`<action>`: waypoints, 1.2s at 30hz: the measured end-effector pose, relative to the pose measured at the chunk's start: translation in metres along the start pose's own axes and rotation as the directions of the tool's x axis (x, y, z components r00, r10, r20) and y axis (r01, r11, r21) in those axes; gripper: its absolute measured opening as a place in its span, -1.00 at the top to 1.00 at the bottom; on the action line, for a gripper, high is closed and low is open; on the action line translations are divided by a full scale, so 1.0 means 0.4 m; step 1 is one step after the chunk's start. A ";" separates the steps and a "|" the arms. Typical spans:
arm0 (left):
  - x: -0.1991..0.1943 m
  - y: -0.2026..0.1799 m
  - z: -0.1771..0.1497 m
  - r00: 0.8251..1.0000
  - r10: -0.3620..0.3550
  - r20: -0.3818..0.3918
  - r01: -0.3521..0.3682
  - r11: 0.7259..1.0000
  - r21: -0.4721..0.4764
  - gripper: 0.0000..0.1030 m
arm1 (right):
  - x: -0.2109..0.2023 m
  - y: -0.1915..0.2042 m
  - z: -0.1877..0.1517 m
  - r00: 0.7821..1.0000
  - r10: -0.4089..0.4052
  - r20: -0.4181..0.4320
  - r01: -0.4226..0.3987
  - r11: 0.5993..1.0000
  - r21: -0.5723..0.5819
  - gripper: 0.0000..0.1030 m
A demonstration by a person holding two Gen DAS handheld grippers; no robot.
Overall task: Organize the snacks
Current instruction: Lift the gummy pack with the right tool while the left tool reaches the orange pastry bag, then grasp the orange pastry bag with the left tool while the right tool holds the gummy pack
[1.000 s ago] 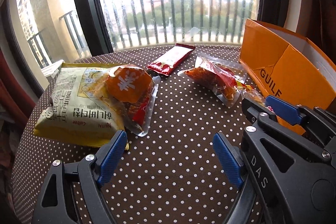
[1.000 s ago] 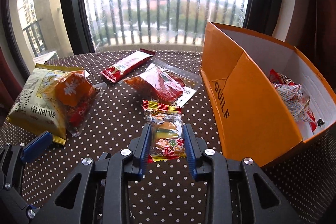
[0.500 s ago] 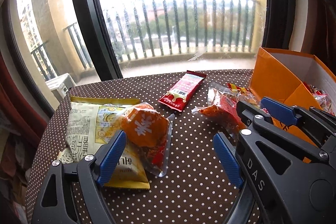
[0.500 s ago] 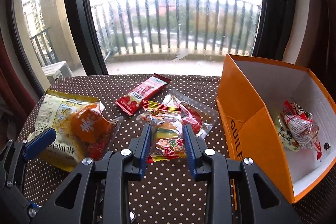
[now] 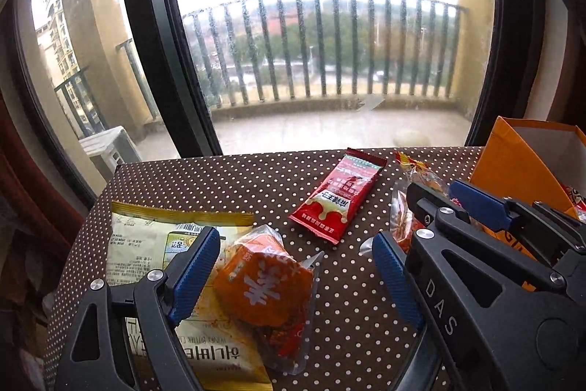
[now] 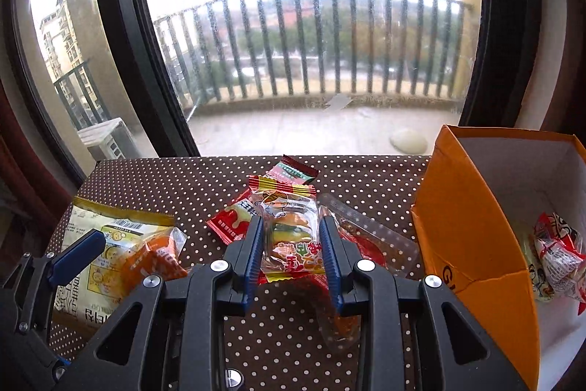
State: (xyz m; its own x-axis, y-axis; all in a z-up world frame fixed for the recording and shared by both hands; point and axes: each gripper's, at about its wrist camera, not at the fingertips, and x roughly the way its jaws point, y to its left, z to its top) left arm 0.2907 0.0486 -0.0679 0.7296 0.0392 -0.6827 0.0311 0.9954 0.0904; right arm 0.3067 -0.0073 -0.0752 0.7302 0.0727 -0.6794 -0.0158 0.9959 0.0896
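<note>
Right wrist: four packets (image 6: 121, 266) on table, one (image 6: 291, 229) gripped.

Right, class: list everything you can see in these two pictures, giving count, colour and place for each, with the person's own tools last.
Table: one, brown cloth with white dots, by the window.
Box: one, orange outside, white inside, on the right of the table.
Wrapped snacks in the box: at least two, red and white.
Large bag: one, yellow, on the left of the table.
Orange pouch: one, lying on the large bag.
Red bar: one, middle of the table.
Clear pouch: one, red contents, beside the box.
Candy packet: one, clear with red and yellow.
Left tool: open.
Right tool: shut on the candy packet.
</note>
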 end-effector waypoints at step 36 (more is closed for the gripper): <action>0.139 -0.003 -0.085 0.991 0.080 -0.105 -0.076 0.996 0.045 0.07 | 0.095 0.014 -0.057 0.991 -0.115 -0.061 0.110 0.990 -0.086 0.35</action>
State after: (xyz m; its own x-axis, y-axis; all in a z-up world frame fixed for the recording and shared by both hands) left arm 0.3080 0.0523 -0.1306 0.6539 0.1277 -0.7457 0.0063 0.9847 0.1741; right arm 0.3186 0.0022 -0.1171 0.6839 -0.0391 -0.7285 0.0056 0.9988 -0.0484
